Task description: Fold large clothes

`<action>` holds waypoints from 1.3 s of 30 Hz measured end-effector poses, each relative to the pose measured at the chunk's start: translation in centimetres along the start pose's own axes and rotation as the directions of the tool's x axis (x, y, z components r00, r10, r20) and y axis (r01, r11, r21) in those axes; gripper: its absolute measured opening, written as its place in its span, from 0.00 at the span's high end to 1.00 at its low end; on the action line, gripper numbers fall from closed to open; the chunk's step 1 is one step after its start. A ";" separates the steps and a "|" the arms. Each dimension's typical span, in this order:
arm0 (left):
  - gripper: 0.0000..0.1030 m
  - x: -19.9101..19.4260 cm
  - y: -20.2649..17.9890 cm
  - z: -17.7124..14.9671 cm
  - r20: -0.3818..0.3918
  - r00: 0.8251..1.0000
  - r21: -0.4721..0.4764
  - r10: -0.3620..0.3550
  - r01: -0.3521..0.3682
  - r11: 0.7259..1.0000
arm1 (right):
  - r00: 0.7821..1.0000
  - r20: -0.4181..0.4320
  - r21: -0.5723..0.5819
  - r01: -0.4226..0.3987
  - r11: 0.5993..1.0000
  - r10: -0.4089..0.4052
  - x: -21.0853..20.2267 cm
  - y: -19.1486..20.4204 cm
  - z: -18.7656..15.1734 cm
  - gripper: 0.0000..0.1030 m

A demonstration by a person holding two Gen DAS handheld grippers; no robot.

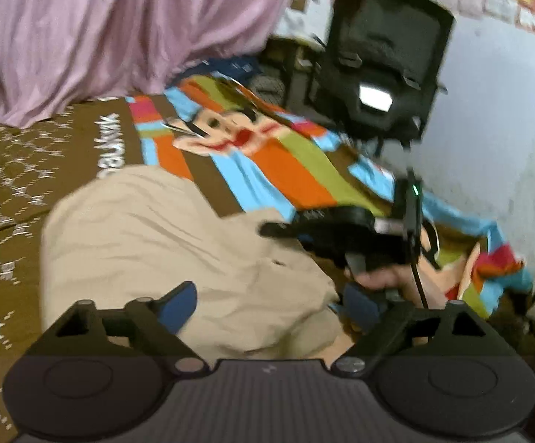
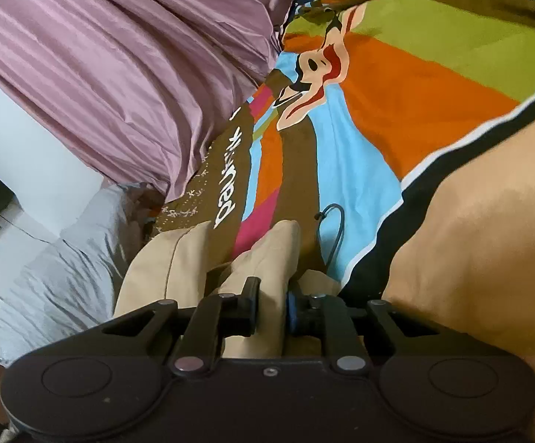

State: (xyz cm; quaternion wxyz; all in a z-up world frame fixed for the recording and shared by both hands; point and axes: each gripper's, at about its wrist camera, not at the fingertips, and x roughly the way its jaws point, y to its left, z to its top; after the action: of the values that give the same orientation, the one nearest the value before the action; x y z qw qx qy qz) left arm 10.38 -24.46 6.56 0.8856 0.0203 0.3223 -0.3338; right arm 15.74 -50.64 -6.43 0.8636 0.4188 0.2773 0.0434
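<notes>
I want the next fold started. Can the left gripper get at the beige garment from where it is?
Probably yes: the left gripper is open right above the beige garment, nothing between them.

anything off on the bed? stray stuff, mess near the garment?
One stray item: a dark looped cord lies on the striped bedspread just beyond the beige garment. The garment is bunched, not flat. No damage visible.

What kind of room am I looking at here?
Most likely a bedroom at home: a colourful striped cartoon bedsheet covers a bed, a pink curtain hangs beside it, and a black office chair stands by the wall.
</notes>
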 end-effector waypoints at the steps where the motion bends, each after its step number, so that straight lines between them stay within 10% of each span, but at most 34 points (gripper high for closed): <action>1: 0.10 -0.9 0.8 0.1 0.013 1.000 -0.024 0.017 -0.016 1.000 | 1.000 0.004 -0.011 0.010 1.000 -0.010 -0.1 0.2 0.0 0.81; 9: 0.02 -2.7 8.0 -0.4 -0.022 0.962 -0.250 0.274 -0.270 0.930 | 0.987 0.112 -0.140 0.129 0.982 -0.114 -2.5 3.1 0.4 0.38; 17: 0.02 0.0 13.3 -2.8 -0.136 0.967 -0.375 0.215 -0.251 0.892 | 0.967 0.213 -0.415 0.218 0.883 -0.138 -4.7 8.5 -1.3 0.11; 21: 0.01 0.3 14.0 -3.8 -0.116 0.979 -0.399 0.167 -0.200 0.895 | 0.963 0.240 -0.541 0.239 0.806 -0.124 -4.9 13.1 -1.6 0.07; 29: 0.01 0.6 14.4 -4.5 -0.107 0.986 -0.428 0.128 -0.162 0.889 | 0.990 0.005 -0.697 0.102 0.710 -0.138 6.5 21.3 0.8 0.09; 39: 0.00 1.6 15.2 -5.4 -0.113 0.991 -0.462 0.074 -0.118 0.879 | 0.954 -0.081 -0.778 0.121 0.617 -0.290 12.9 19.5 -3.5 0.09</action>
State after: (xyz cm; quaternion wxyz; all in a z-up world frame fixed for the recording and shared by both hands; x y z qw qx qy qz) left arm 17.46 -12.21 -1.32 0.8641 -0.1624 0.4320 -0.2007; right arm 27.84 -31.65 0.65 0.9260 -0.0267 0.3636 0.0983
